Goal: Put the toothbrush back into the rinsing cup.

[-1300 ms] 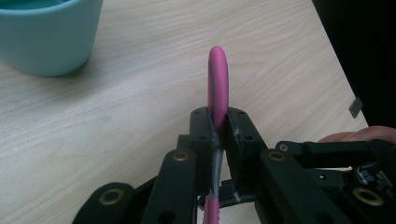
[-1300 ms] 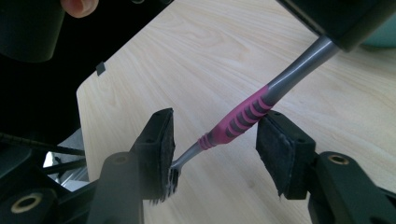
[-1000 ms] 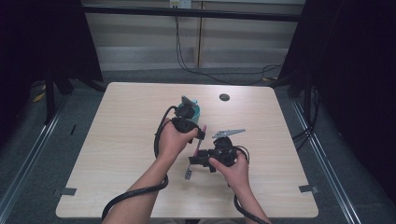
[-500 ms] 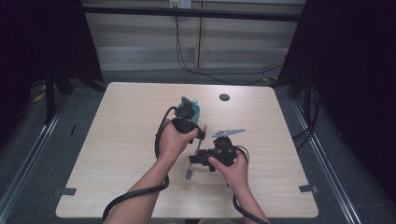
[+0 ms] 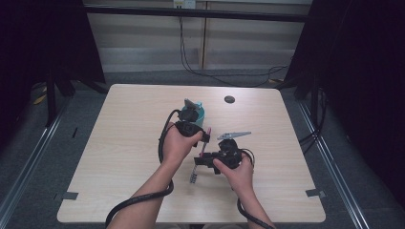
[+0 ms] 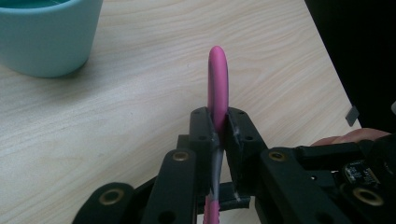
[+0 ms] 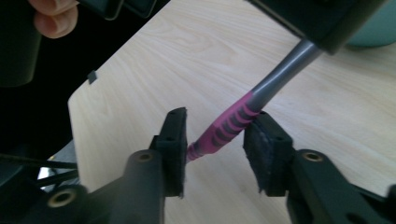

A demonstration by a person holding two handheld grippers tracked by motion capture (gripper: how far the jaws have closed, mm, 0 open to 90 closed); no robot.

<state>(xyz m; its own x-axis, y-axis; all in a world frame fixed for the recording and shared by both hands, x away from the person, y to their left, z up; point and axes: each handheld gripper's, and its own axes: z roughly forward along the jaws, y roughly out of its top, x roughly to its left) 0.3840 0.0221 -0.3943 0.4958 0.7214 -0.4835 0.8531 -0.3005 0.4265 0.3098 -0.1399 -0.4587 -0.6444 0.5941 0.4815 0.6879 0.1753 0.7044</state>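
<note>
Pale wood table (image 5: 119, 157), dark room. Beside the teal cup (image 5: 196, 112), my left gripper (image 6: 218, 135) clamps the pink toothbrush (image 6: 217, 79); my right gripper (image 7: 215, 140) has just been closing, jaws narrowly apart around its handle.

A teal cup (image 5: 197, 112) stands near the middle of the pale wooden table (image 5: 119, 143). At two o'clock from it lies a small dark round disc (image 5: 229, 99). Grey carpet surrounds the table.
</note>
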